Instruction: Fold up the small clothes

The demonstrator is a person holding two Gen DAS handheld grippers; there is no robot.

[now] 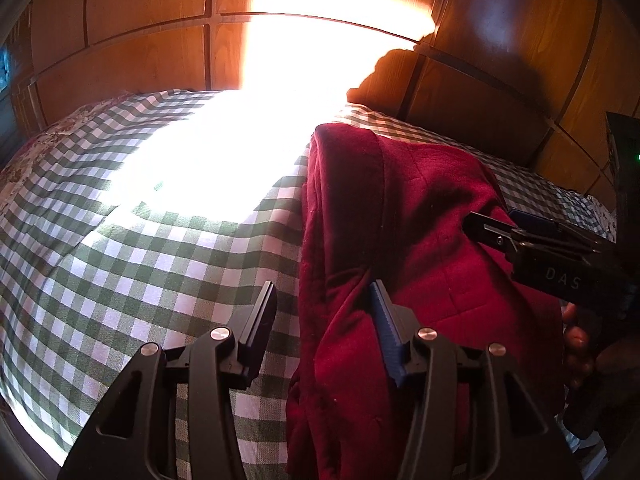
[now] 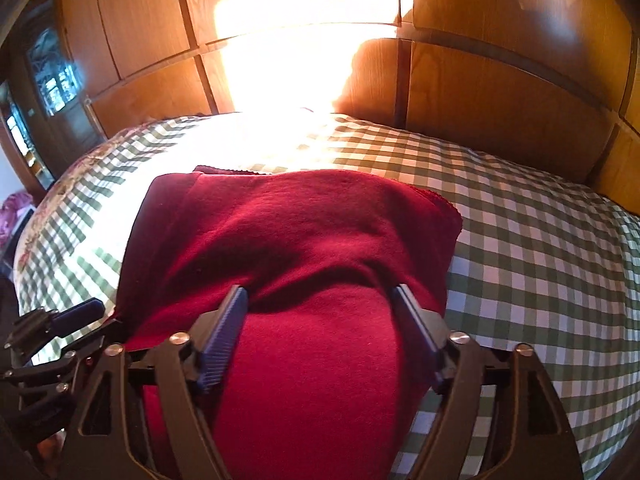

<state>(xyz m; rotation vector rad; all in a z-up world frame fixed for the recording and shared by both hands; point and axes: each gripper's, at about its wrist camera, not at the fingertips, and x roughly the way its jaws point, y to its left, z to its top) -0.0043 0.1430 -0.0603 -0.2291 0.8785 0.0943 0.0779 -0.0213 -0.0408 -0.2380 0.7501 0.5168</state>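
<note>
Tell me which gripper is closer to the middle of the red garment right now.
Right. The right gripper straddles the red garment near its middle, fingers open with cloth between them. The left gripper sits at the garment's edge, one finger over the checked sheet.

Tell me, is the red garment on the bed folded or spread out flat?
Folded, at least partly. The red garment lies doubled over in layers on the checked bedcover, with stacked edges showing along its left side.

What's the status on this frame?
Left tool open at the dark red knit garment's edge. Right tool open over it. Nothing blocking.
</note>
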